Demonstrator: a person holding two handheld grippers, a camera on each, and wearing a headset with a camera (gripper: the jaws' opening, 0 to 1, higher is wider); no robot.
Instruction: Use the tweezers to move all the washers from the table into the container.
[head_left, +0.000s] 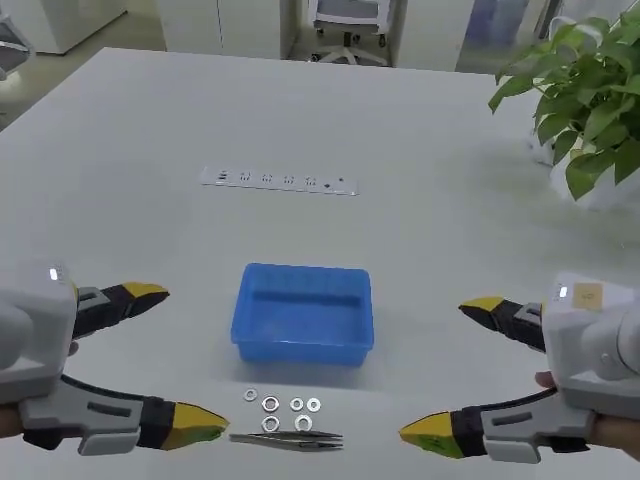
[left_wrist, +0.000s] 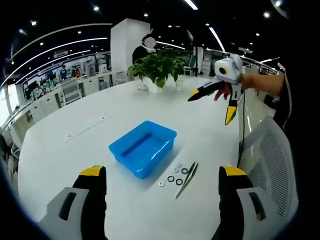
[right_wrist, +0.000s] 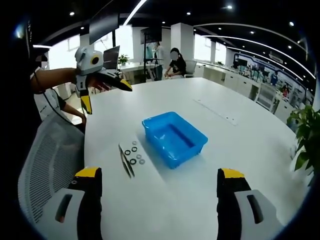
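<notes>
lying near container (head_left: 300, 351), tweezers (head_left: 288, 438) beside washers (head_left: 270, 404)

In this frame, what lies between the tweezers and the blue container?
The loose washers lie there on the table, between the tweezers and the container, as the head view shows.

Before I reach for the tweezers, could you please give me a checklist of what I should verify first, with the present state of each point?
1. Both grippers open and free: ok. The left gripper and the right gripper hold nothing, jaws wide apart.
2. Tweezers reachable: ok. The tweezers lie flat on the table, between the two grippers.
3. Washers in sight: ok. Six washers lie between the tweezers and the container.
4. Container ready: ok. The blue container stands upright, open, and looks empty.
5. Tweezers apart from the nearest washers: cannot tell.
</notes>
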